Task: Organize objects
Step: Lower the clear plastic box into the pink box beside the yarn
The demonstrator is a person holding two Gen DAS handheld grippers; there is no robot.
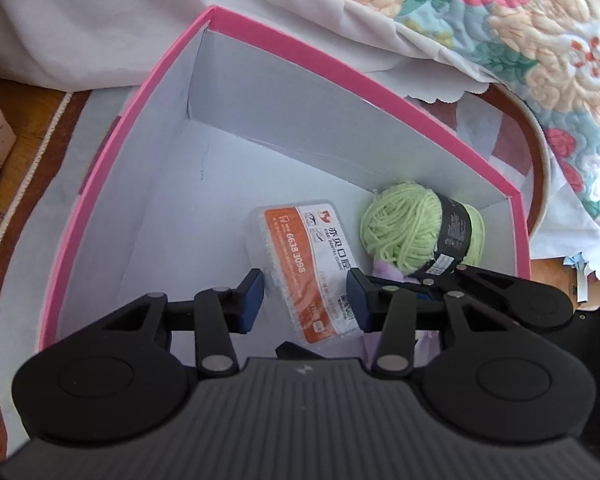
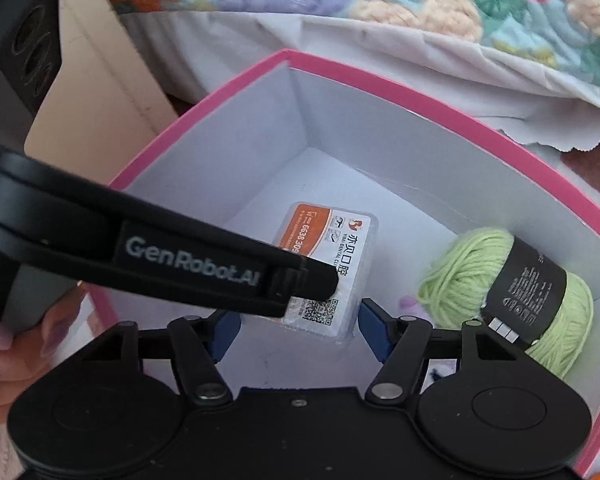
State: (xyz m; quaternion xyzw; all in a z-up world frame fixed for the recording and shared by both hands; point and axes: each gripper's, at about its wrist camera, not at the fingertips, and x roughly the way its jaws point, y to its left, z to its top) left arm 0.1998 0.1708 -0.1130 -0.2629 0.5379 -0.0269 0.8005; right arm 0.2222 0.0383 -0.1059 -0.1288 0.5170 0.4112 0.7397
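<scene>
A pink-rimmed cardboard box (image 1: 168, 60) with smooth, matte white inner walls sits on a brown rug, its far side close under a rumpled white sheet (image 1: 80, 12) and a puffy quilt (image 1: 540, 32) stitched with flowers. On the box floor lies a flat, clear plastic case (image 1: 300, 264) with ribbed edges and rounded corners, bearing an orange-and-white printed label. Just to its right rests a soft ball of pale green yarn (image 1: 400, 228), wrapped by a black paper band with small print too fine to read.

The left gripper (image 1: 306, 294) reaches down into the box with its blue-padded fingers either side of the case's near end; the right pad looks to touch the case's edge, while on the left side contact is hard to judge, so I cannot tell whether it grips. No earlier view is available. The right gripper (image 2: 298, 326) hangs over the box with its jaws set wide, nothing between the pads; the case lies just beyond them.

From the right wrist, the left gripper's black arm covers the case's left part. A scrap of something lilac beside the yarn is mostly hidden. A hand (image 2: 16, 360) shows at the left edge, cut off.
</scene>
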